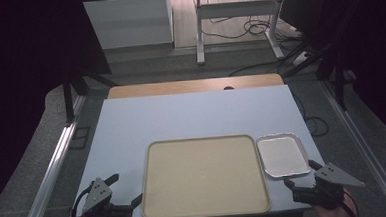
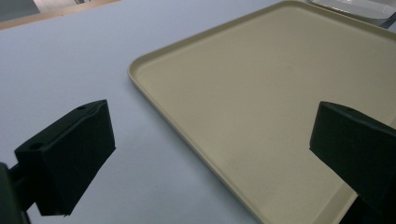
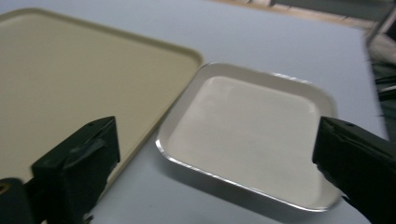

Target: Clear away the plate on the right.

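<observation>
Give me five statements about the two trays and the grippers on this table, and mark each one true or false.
1. The beige tray is larger than the silver tray. True.
2. The silver tray lies to the left of the beige tray in the high view. False: it lies at the beige tray's right side.
3. The left gripper is shut on the beige tray's rim. False: its jaws stand open with nothing gripped.
4. The right gripper is open, near the silver tray's near edge. True.
5. A cup stands in the silver tray. False: both trays hold nothing.
</observation>
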The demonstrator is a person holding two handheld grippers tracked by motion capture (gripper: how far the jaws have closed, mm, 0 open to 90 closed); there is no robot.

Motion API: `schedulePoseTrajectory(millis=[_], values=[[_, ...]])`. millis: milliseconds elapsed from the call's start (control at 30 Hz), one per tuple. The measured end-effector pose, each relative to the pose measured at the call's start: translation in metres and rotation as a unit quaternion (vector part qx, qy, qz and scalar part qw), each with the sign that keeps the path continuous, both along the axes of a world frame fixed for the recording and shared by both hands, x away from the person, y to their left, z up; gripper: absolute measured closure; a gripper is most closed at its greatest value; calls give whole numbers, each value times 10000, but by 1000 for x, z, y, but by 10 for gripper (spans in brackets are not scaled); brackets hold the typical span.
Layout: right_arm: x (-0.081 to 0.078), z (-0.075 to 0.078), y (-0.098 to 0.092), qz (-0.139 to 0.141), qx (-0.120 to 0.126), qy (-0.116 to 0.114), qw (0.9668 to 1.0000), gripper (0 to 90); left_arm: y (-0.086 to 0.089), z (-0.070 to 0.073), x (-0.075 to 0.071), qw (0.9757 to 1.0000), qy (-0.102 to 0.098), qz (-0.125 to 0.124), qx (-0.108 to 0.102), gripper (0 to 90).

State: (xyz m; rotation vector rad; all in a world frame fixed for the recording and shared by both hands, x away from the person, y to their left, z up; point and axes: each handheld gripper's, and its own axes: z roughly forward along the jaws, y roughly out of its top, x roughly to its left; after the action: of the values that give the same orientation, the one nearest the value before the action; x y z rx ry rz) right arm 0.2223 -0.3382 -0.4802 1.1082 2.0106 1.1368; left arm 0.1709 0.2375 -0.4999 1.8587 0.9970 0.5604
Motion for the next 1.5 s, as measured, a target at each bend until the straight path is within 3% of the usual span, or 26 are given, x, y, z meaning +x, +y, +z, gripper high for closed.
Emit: schedulePoseTrajectory(millis=[67,233,367,500,933,1500], values=[[3,-5,4,106,-7,145,9998,0,-1,0,-1,10000,-25,-12,40,0],[5,-7,5,165,16,214,9996,0,-1,0,-2,9999,-49,-39,87,0],[7,-10,5,134,-113,289,9994,0,-3,0,-2,9998,-57,-45,158,0],[8,-11,3,141,-16,360,9992,3,-4,0,-2,9998,-60,-54,203,0],[10,-13,2,126,-8,468,9988,10,-2,0,-2,9999,5,-16,118,5],[18,-12,-11,-1,103,439,9990,18,-1,0,-3,9999,-28,-76,69,0]])
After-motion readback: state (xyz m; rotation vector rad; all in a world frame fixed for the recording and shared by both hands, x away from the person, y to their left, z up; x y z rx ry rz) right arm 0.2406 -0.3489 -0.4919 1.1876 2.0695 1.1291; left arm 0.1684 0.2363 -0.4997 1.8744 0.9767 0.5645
